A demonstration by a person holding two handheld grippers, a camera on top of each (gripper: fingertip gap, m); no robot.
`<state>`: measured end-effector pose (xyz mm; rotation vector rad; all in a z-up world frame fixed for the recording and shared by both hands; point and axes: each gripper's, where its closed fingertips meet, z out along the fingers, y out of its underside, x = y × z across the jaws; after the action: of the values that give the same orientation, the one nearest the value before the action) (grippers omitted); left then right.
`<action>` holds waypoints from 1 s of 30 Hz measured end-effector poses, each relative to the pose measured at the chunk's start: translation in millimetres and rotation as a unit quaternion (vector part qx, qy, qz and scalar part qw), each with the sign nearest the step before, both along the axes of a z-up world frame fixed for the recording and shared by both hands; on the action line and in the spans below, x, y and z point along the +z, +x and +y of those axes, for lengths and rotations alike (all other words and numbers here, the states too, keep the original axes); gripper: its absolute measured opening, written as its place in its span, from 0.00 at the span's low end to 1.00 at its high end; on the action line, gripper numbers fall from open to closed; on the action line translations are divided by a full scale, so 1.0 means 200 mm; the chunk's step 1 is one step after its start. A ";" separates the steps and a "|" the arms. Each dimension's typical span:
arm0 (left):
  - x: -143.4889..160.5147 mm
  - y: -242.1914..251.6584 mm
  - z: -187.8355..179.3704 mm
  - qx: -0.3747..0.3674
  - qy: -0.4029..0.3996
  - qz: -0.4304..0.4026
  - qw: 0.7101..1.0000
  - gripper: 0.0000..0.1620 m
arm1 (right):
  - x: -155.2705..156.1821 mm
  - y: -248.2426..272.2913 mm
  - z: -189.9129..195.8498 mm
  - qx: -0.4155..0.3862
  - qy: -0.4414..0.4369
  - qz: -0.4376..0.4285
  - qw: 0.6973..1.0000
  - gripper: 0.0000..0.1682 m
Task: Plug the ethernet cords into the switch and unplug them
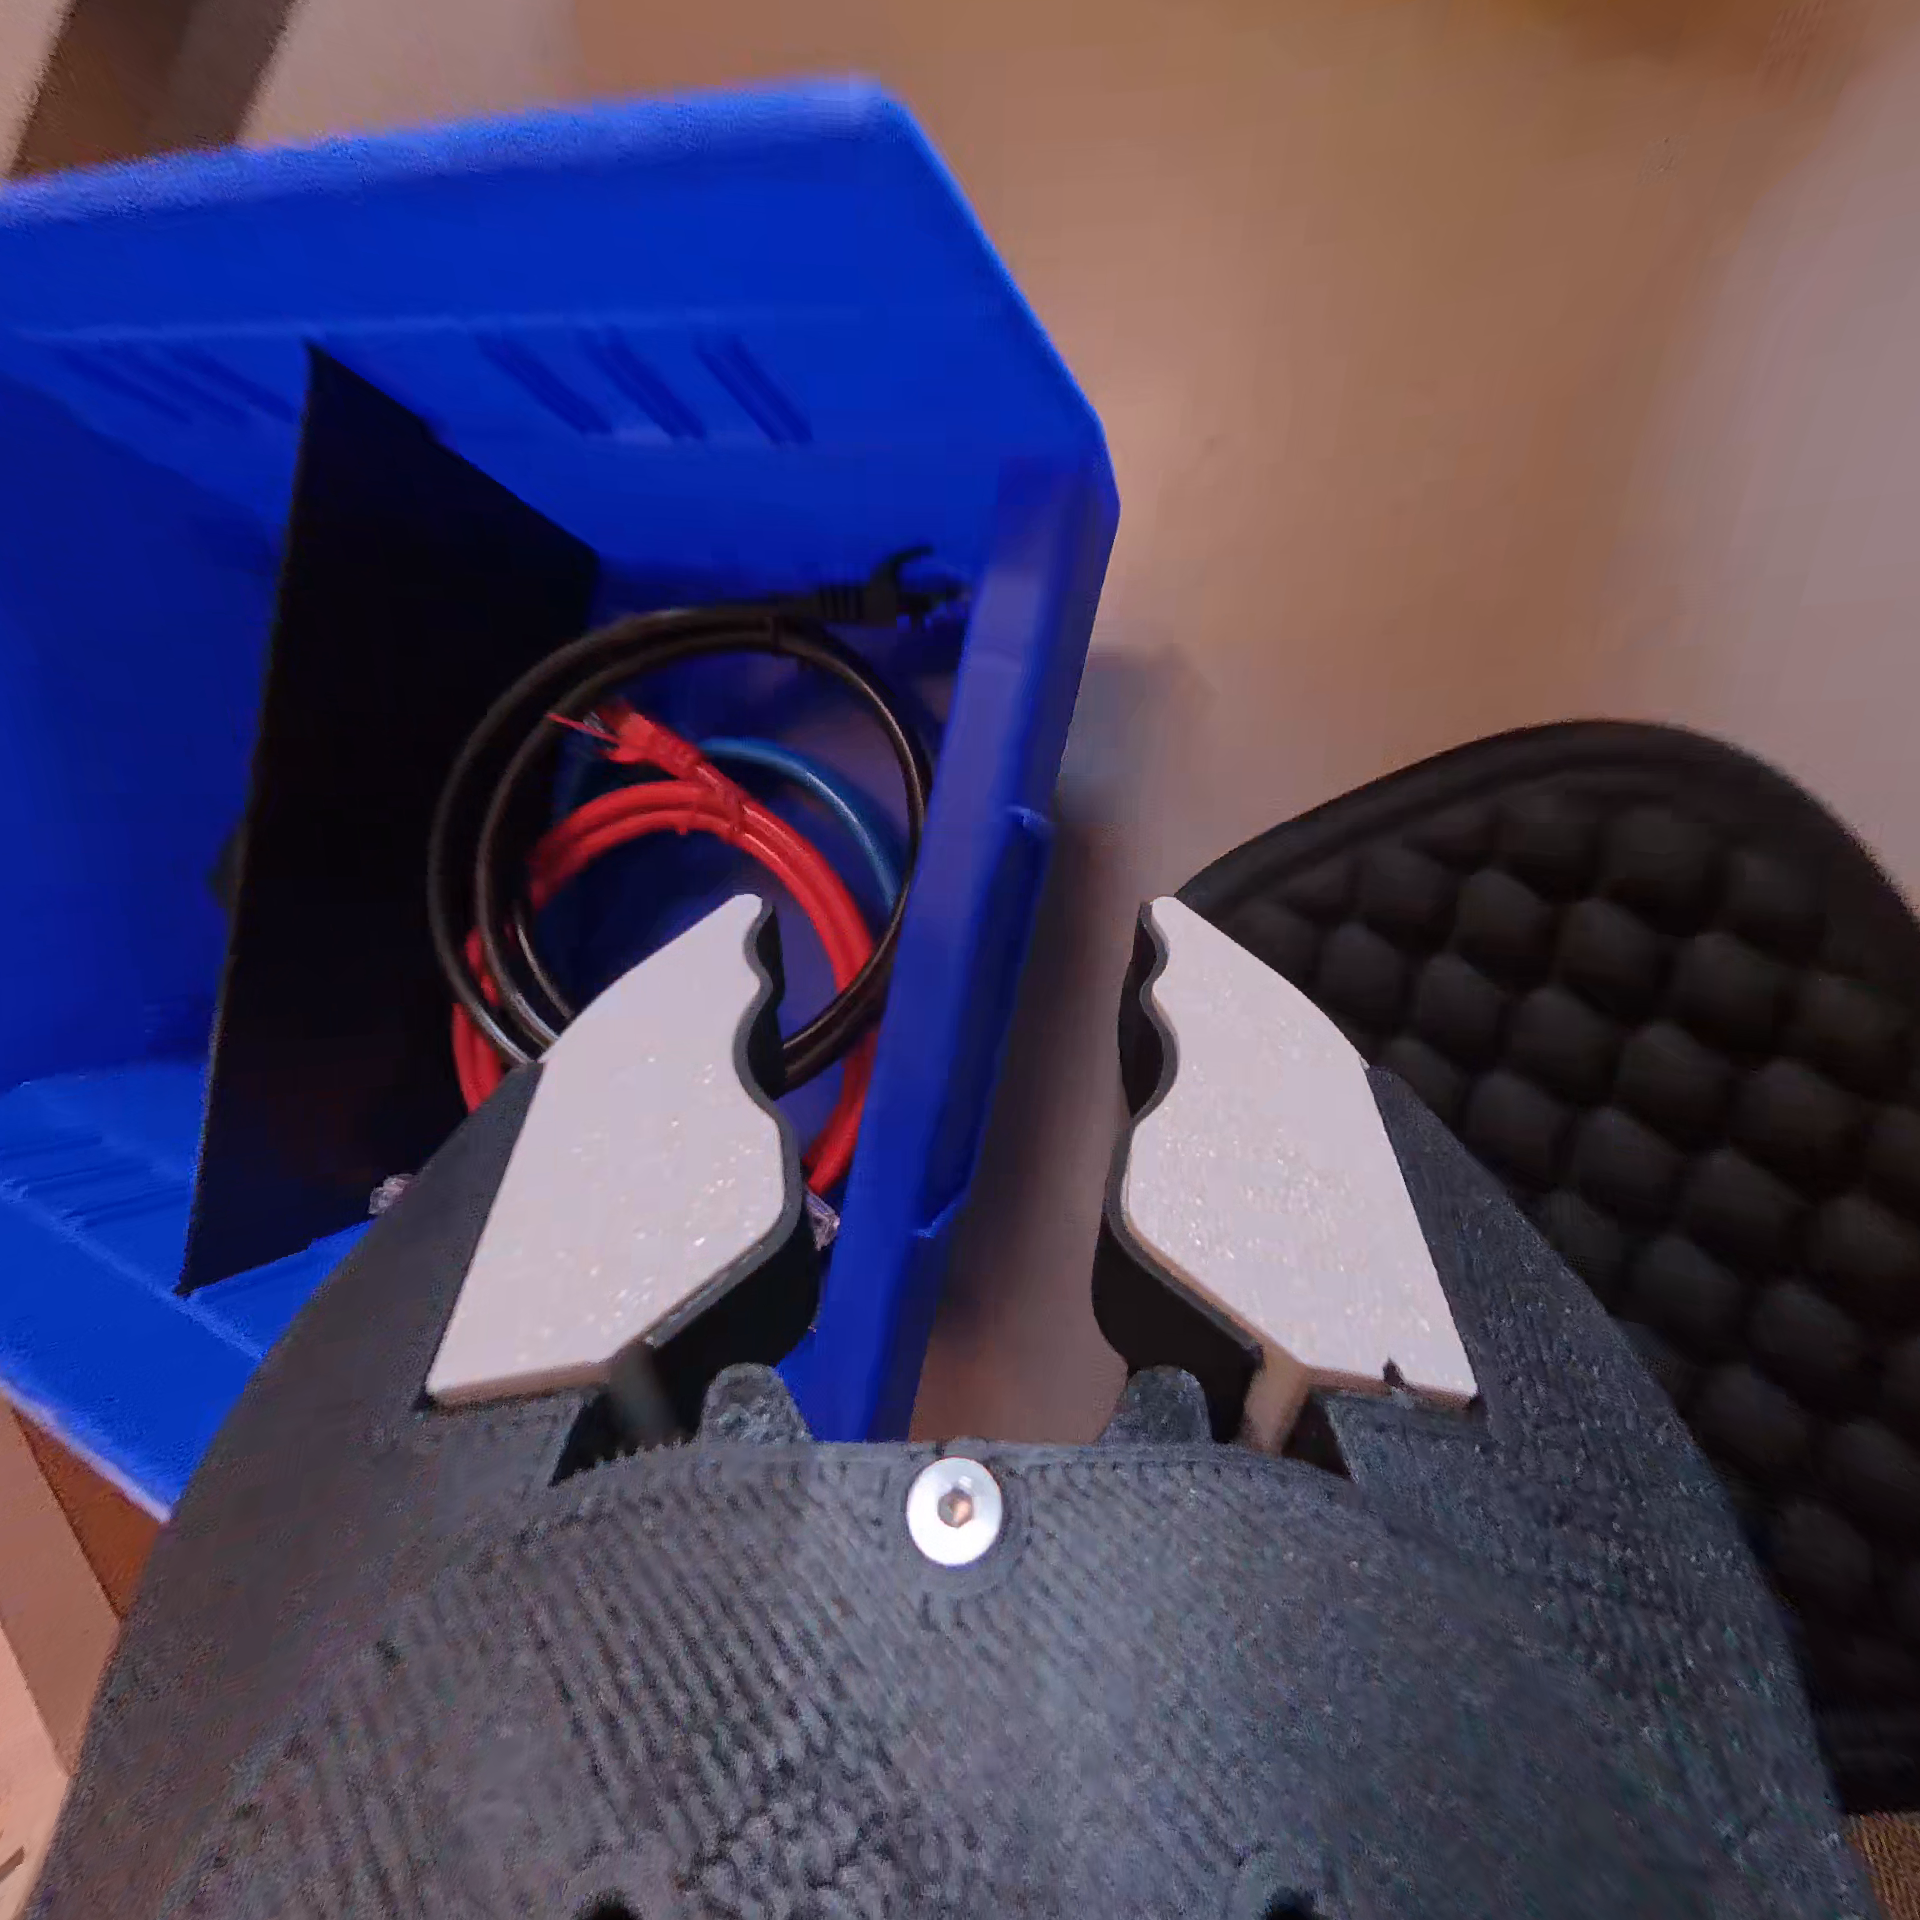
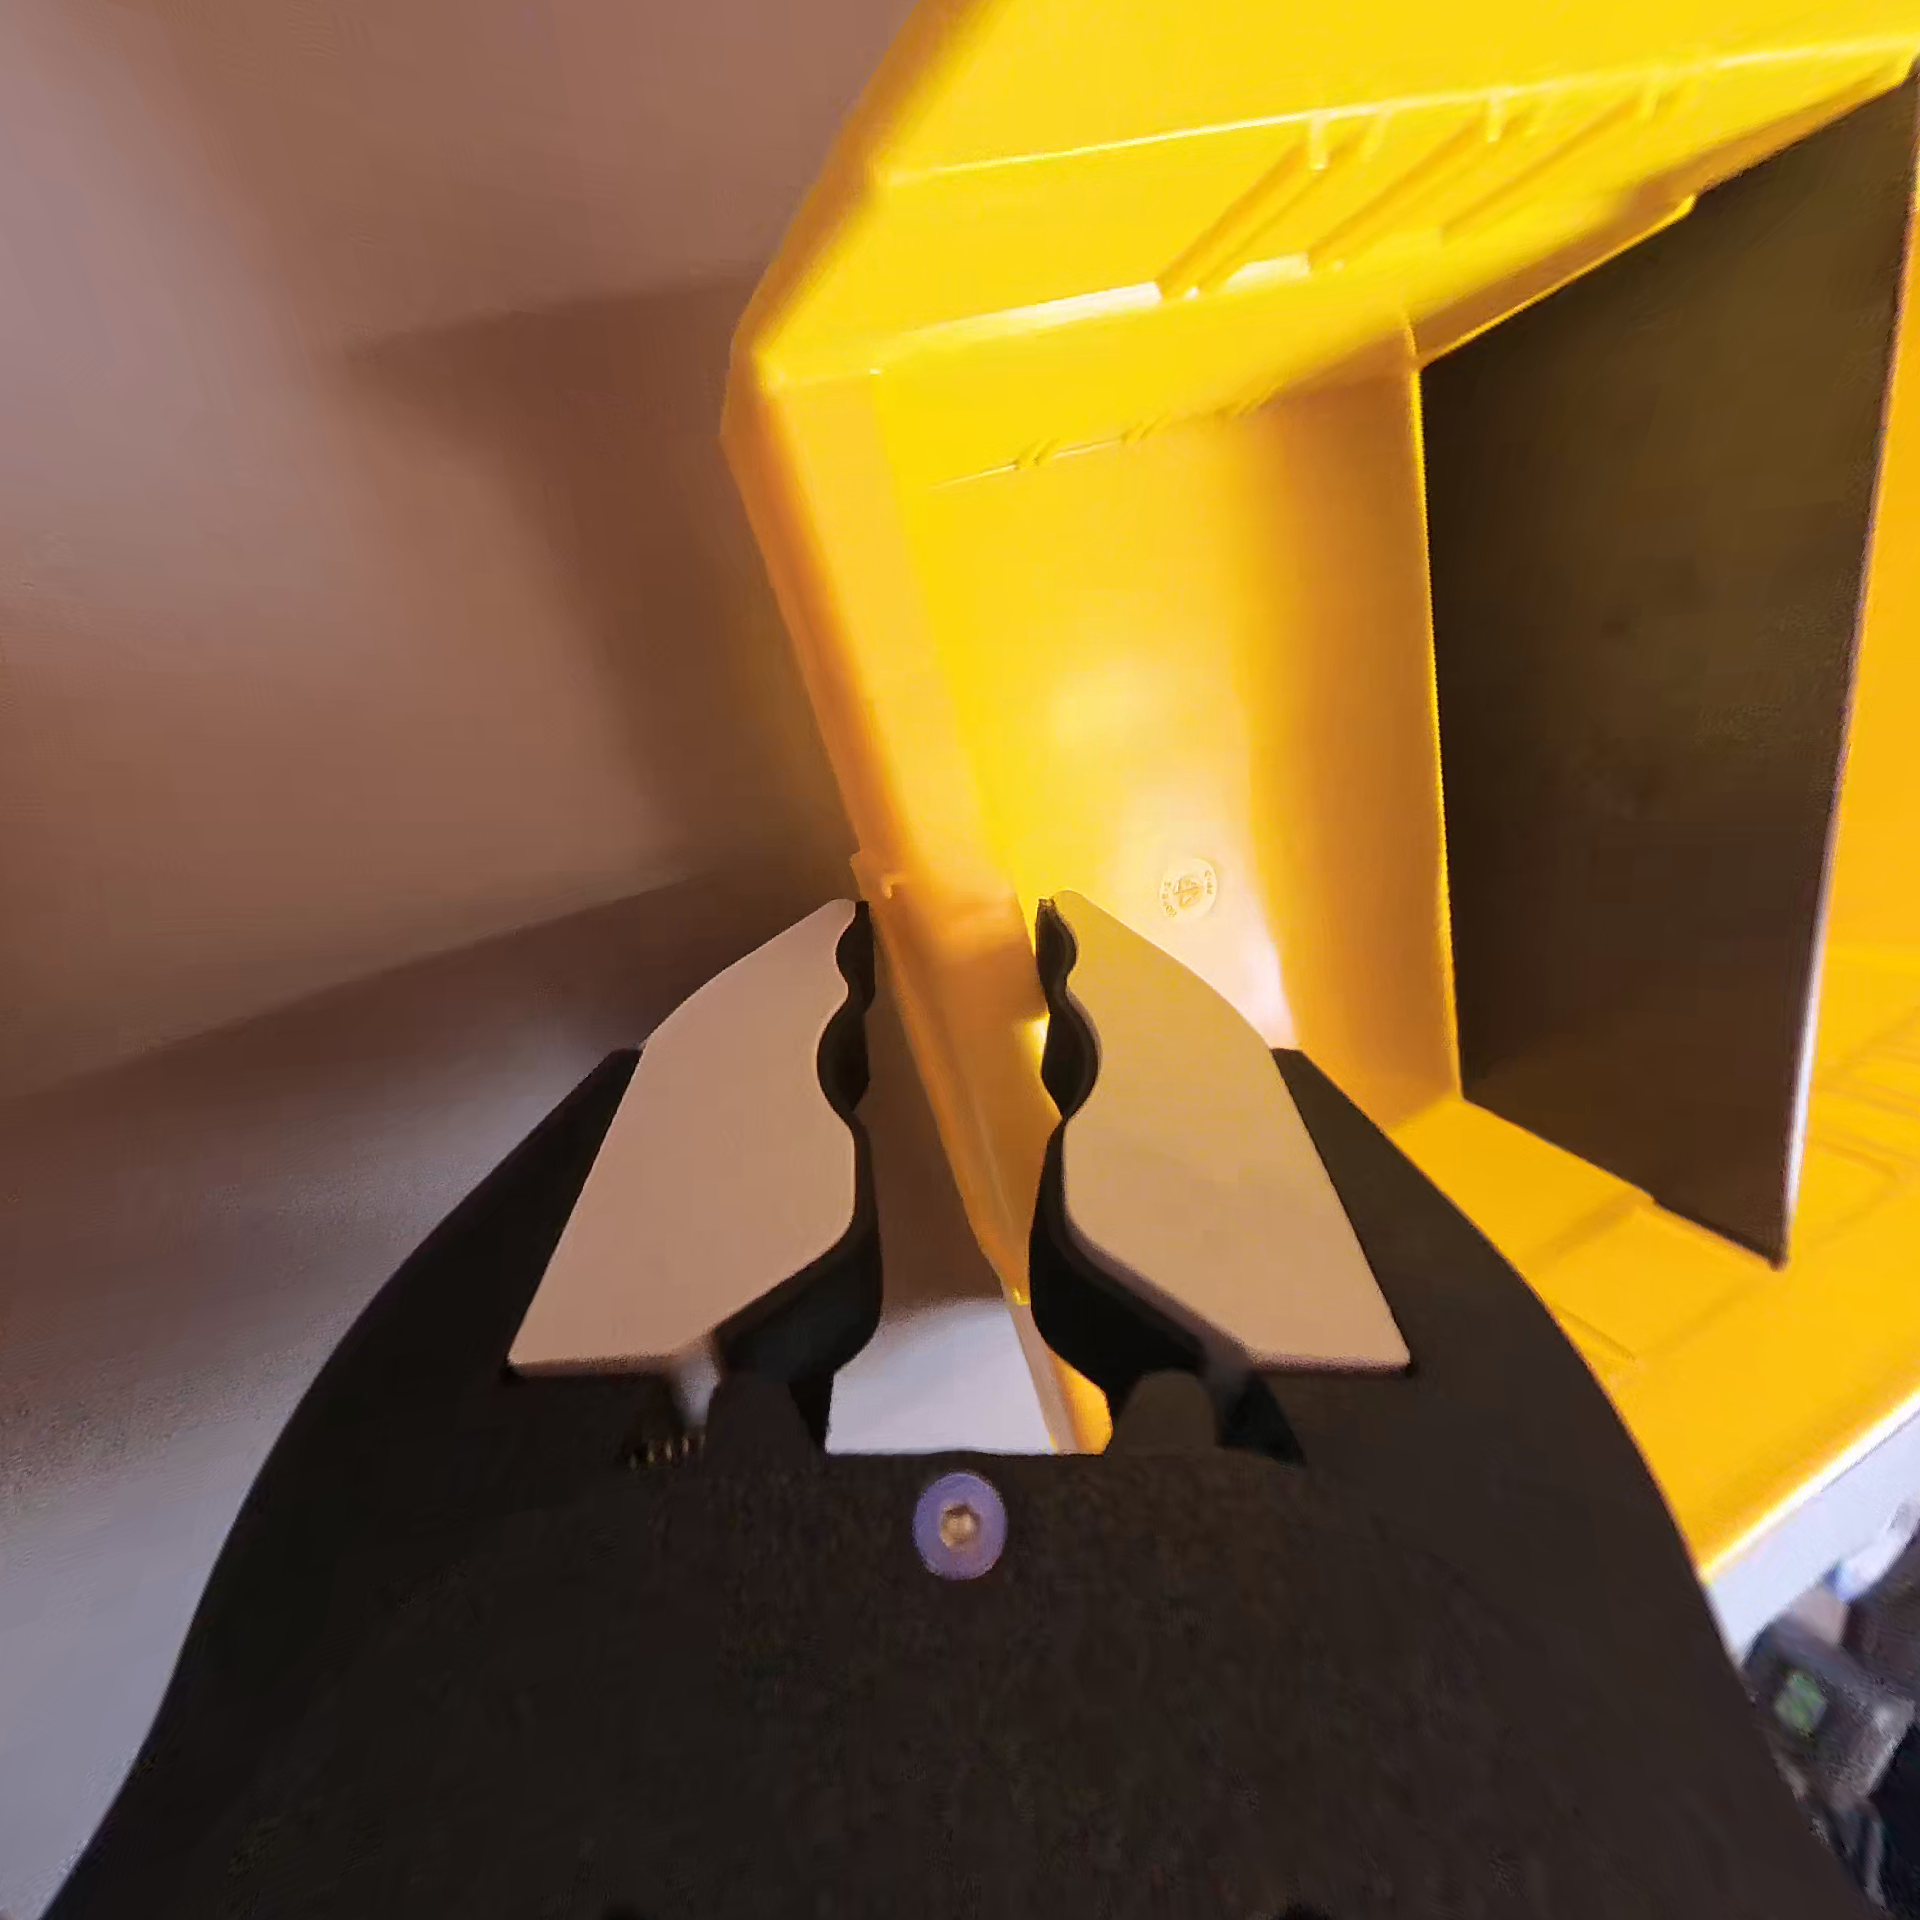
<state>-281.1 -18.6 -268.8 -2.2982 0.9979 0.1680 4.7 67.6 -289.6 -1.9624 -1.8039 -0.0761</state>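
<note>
Ethernet cords, three coils: black cord (image 1: 499,821), red cord (image 1: 821,904) and blue cord (image 1: 831,779) lay in the blue bin (image 1: 644,312), in the compartment at 3 o'clock of its dark divider (image 1: 395,790). Left tongs (image 1: 951,914) stood apart and empty, one finger over the coils, the other outside the bin wall, probably poised for picking a cord. Right tongs (image 2: 951,914) straddled the yellow bin (image 2: 1143,582) wall, close upon it, apparently steadying or moving the bin; full contact could not be told. Black textured pad (image 1: 1621,1039) lay at 3 o'clock on the counter (image 1: 1455,364). No switch was in view.
</note>
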 end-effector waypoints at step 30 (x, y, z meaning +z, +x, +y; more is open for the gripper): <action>-0.11 -0.18 0.75 -0.012 0.012 0.041 0.999 0.27 | 0.18 0.82 0.82 -0.130 0.100 0.123 0.979 0.30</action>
<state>-317.6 131.8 -291.5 -2.2723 1.0599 0.2649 167.7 231.2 -254.1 -1.9554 -1.3247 -0.0915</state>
